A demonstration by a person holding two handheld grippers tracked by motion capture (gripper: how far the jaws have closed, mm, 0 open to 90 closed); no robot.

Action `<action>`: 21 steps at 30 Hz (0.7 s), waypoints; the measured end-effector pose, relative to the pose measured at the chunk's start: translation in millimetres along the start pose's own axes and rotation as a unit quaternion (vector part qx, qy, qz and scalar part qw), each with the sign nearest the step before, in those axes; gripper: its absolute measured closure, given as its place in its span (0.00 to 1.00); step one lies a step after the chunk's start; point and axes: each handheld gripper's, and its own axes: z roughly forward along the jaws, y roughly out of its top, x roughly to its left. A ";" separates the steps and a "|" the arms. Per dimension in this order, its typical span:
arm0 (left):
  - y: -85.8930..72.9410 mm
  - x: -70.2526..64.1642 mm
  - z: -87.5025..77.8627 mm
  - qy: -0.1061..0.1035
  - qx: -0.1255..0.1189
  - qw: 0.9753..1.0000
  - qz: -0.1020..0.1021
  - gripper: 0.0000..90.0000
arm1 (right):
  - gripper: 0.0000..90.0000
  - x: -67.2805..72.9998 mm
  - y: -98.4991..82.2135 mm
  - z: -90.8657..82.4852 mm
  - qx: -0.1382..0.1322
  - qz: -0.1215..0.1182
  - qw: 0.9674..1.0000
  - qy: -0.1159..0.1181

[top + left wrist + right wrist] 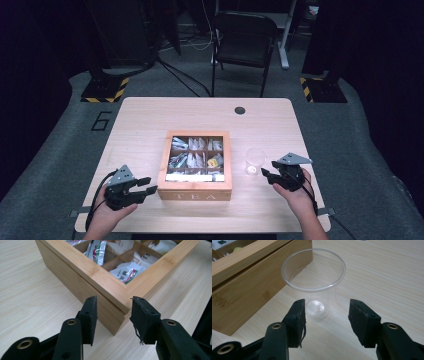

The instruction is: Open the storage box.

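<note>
- The tea box (195, 165) sits mid-table (150, 115); bare wood lies wide on both sides and behind it.
- My left gripper (113, 312) stands open, its jaws straddling the box's near corner, pads not touching.
- My right gripper (327, 312) stands open, with the clear cup (315, 282) upright just ahead, beside the box wall.
</note>
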 end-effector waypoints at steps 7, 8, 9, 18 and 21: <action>-4.3 -4.3 2.0 -0.011 0.003 1.000 0.012 0.67 | 0.53 2.4 1.0 -0.4 0.006 -0.003 1.000 0.004; -4.9 -6.0 3.1 -0.013 0.007 1.000 0.016 0.68 | 0.53 2.8 1.2 -0.5 0.006 -0.002 1.000 0.006; -4.9 -6.0 3.1 -0.013 0.007 1.000 0.016 0.68 | 0.53 2.8 1.2 -0.5 0.006 -0.002 1.000 0.006; -8.2 -9.4 13.0 -0.021 0.014 1.000 0.016 0.71 | 0.53 5.7 0.4 2.5 0.011 -0.006 1.000 0.014; -8.9 -9.5 14.2 -0.017 0.010 1.000 0.013 0.71 | 0.53 5.7 0.1 3.2 0.012 -0.008 1.000 0.015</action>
